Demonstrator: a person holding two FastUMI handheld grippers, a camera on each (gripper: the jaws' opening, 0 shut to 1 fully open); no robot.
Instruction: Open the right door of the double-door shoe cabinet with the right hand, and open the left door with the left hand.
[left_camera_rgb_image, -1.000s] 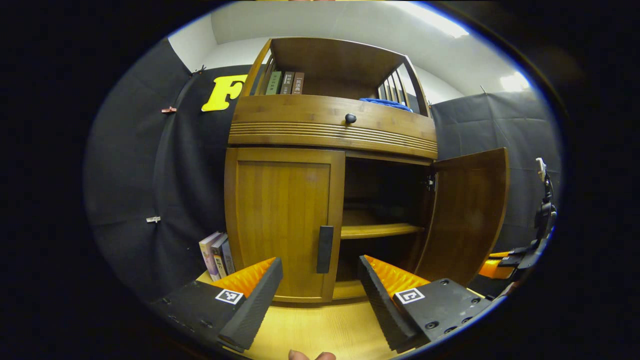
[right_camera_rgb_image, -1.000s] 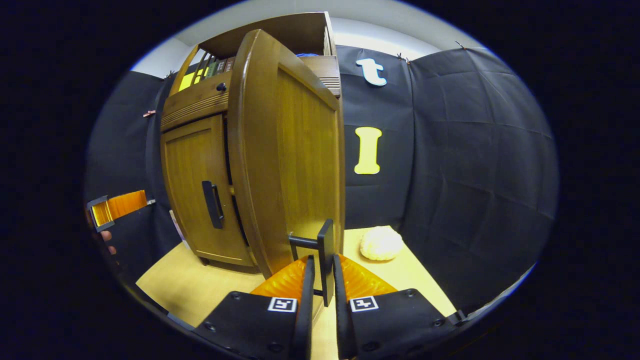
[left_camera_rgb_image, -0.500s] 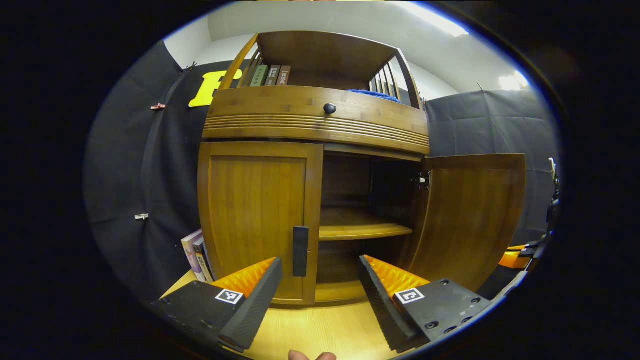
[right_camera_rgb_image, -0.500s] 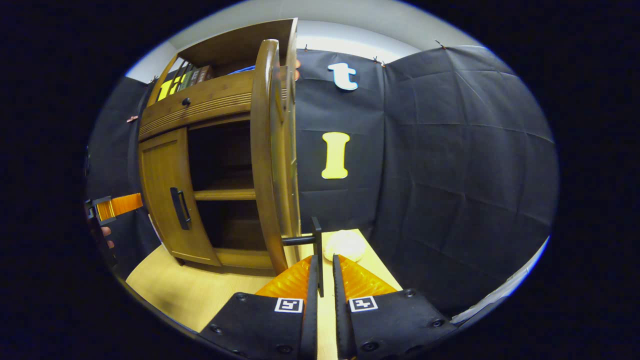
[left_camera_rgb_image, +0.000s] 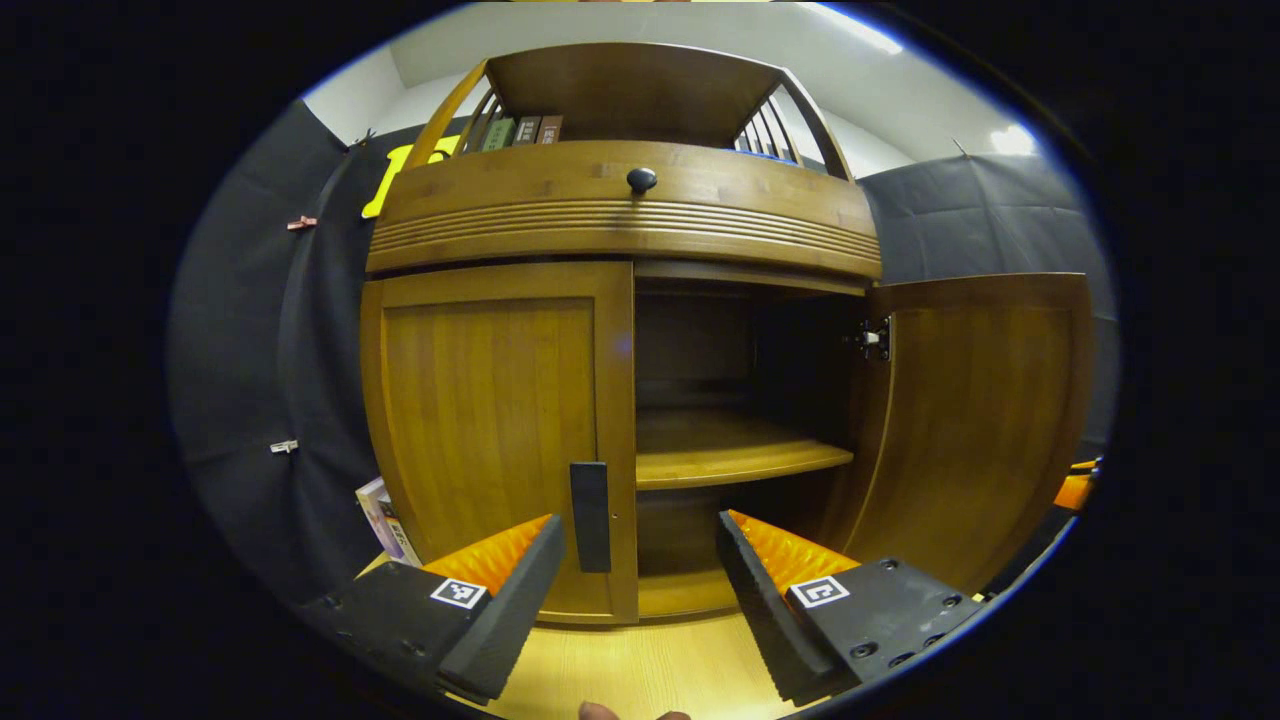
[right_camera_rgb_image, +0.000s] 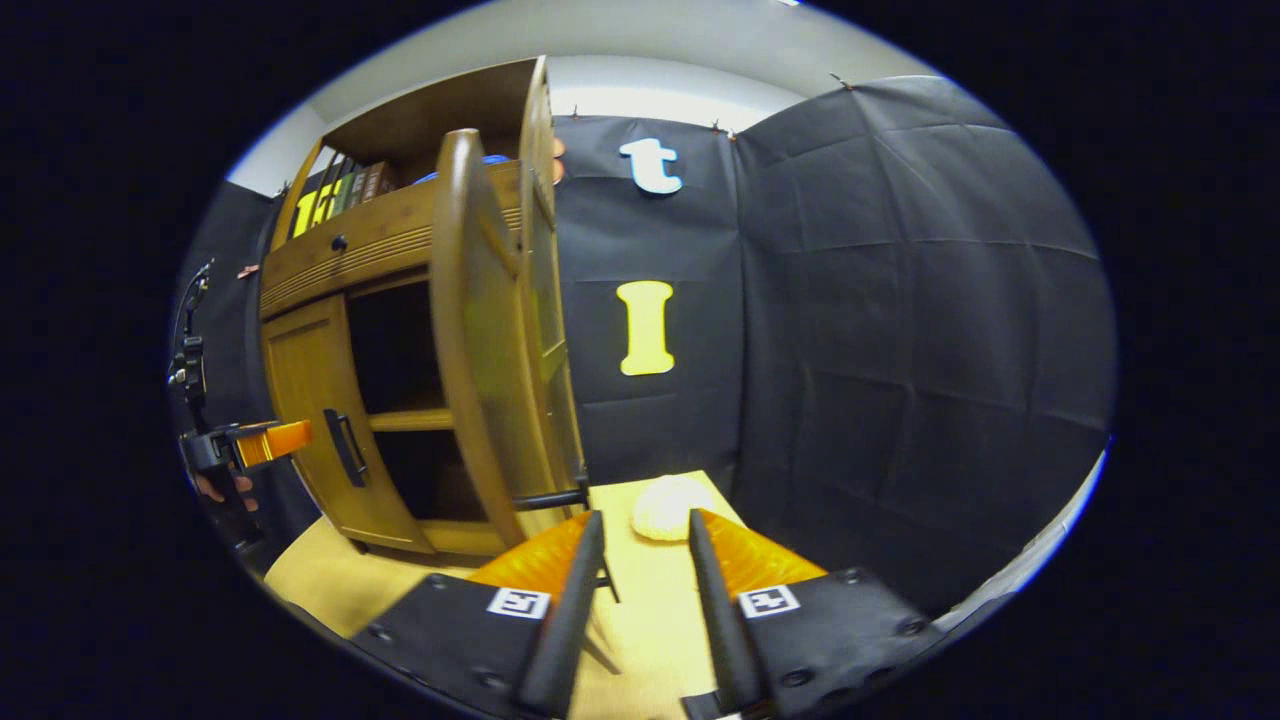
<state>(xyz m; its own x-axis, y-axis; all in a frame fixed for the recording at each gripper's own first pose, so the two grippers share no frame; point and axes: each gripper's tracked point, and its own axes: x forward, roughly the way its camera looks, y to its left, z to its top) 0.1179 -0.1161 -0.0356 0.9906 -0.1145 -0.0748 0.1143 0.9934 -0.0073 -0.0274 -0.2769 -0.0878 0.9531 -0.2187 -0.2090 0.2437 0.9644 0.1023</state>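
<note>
Hidden, cropped and unreadable parts around the brown wooden double-door shoe cabinet (left_camera_rgb_image: 620, 230)

In the left gripper view, the small upright books (left_camera_rgb_image: 385, 520) on the pale wooden worktop (left_camera_rgb_image: 640, 670) are mostly hidden behind the cabinet's left side; the top-shelf row of book spines (left_camera_rgb_image: 520, 130) is too small to read (likewise the blue item behind the drawer front (left_camera_rgb_image: 760, 155)). In the right gripper view, the open right door (right_camera_rgb_image: 480, 340) covers part of the interior and the black bar handle (right_camera_rgb_image: 560, 495) is blurred; the round cream-coloured object (right_camera_rgb_image: 665, 507) is too indistinct to identify.
</note>
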